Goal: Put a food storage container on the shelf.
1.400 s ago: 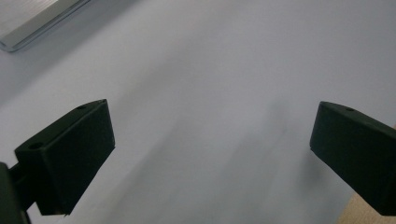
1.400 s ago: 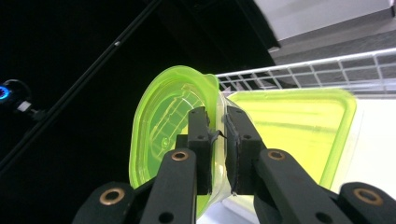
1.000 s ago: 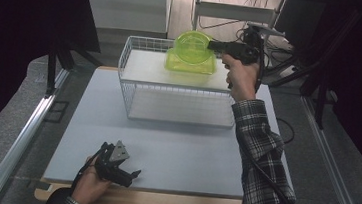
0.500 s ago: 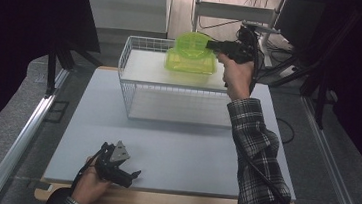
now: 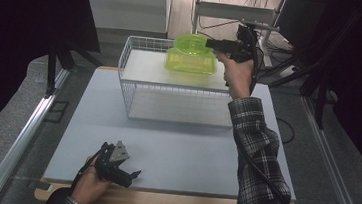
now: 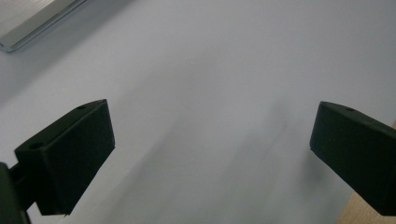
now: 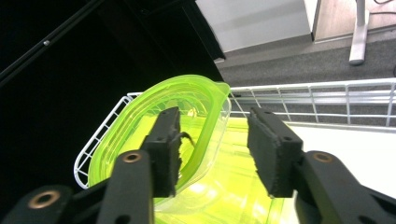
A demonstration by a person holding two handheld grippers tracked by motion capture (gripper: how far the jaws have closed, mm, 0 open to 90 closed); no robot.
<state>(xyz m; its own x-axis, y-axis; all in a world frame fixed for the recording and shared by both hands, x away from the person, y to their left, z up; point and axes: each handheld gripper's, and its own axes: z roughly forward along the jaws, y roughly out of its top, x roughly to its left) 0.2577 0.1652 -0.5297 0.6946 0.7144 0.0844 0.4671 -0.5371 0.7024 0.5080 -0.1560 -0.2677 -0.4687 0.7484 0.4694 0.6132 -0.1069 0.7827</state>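
Note:
A clear green container point(image 5: 190, 62) stands in the white wire basket point(image 5: 135, 85) at the back of the table. Its green lid point(image 5: 191, 41) leans tilted on top of it. My right gripper point(image 5: 210, 43) reaches in from the right at the lid's edge. In the right gripper view the lid's rim point(image 7: 140, 135) stands between the jaws of this gripper point(image 7: 215, 149), above the container point(image 7: 233, 196). The jaws have just been opening, a gap shows beside the right pad point(image 7: 268, 149), and the gripper is open. My left gripper point(image 5: 132, 173) rests open near the front edge, with nothing between the jaws point(image 6: 210, 158).
A pale grey mat point(image 5: 174, 146) covers the table from the basket to the wooden front edge point(image 5: 159, 203). A metal rail point(image 5: 25, 132) runs along the left side. The basket's wire rim point(image 7: 327, 93) is just behind the lid. Cables and stand legs lie beyond the table.
The right gripper's jaws have parted around the lid's rim. Both hands stay where they were.

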